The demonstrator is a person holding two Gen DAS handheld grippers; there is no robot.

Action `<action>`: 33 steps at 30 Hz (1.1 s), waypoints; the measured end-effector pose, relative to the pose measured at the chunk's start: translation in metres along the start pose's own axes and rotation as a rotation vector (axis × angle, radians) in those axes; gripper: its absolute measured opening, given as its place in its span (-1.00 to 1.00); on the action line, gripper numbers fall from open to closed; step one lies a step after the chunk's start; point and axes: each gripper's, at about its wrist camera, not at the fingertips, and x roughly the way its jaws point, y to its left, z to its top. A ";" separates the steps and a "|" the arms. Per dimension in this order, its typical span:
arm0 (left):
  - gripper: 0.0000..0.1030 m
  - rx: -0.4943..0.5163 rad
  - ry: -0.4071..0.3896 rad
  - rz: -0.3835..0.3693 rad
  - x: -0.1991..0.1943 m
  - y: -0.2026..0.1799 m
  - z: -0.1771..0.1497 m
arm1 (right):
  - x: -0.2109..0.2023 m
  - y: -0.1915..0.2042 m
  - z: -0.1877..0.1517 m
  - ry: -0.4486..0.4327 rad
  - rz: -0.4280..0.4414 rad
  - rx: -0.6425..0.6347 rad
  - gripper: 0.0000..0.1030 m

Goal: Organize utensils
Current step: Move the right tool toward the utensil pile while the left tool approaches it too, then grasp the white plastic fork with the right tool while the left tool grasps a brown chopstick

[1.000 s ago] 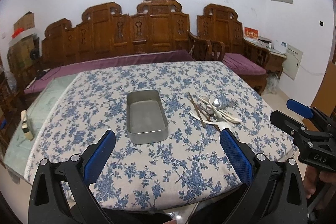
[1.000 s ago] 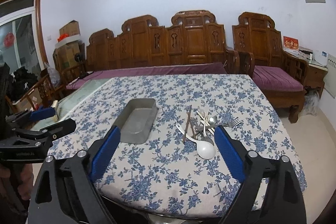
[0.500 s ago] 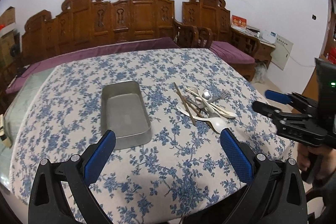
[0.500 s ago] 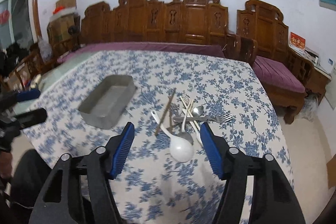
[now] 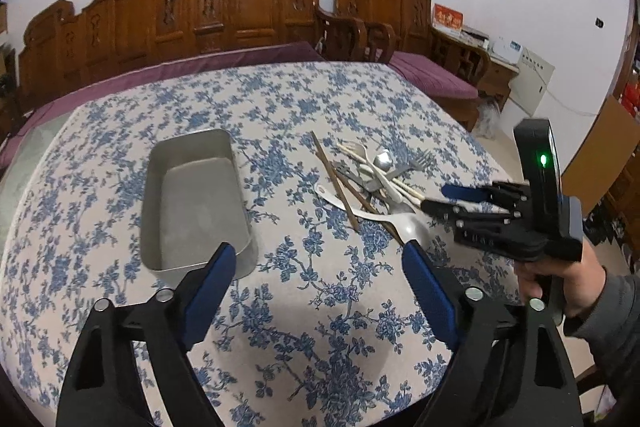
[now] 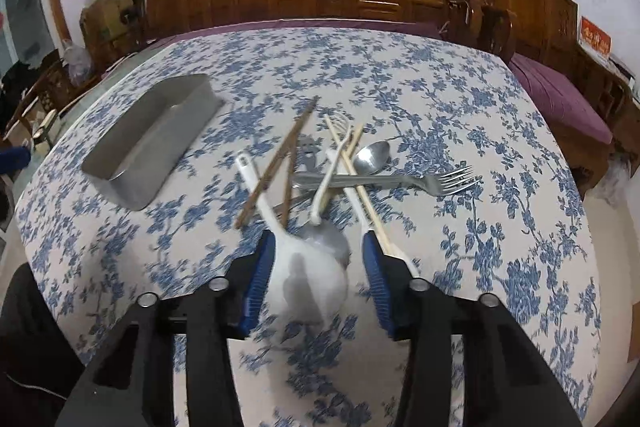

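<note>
On the floral tablecloth [image 6: 460, 99], the utensil pile [image 6: 332, 171] lies right of the metal tray [image 6: 152, 143]. The right gripper [image 6: 316, 267], jaws just narrowing, straddles the white spoon [image 6: 306, 281] unclamped; the left gripper [image 5: 316, 287] hangs released. Closing could drag tangled chopsticks along.

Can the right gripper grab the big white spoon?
Probably yes. The right gripper has just been closing, its fingers either side of the white spoon bowl, not pressing yet. Nothing blocks it.
</note>
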 end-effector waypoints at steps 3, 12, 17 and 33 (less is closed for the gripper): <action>0.50 0.002 0.017 -0.004 0.012 -0.002 0.002 | 0.012 -0.006 0.010 0.012 0.033 0.016 -0.30; 0.42 0.013 0.049 0.003 0.032 -0.010 0.008 | 0.063 -0.006 0.037 0.111 0.018 0.056 -0.60; 0.42 0.019 0.070 0.006 0.041 -0.012 0.006 | 0.076 -0.008 0.032 0.166 -0.018 0.060 -0.86; -0.11 0.040 0.171 -0.014 0.111 -0.039 0.018 | -0.011 -0.027 0.008 0.039 0.033 0.097 -0.86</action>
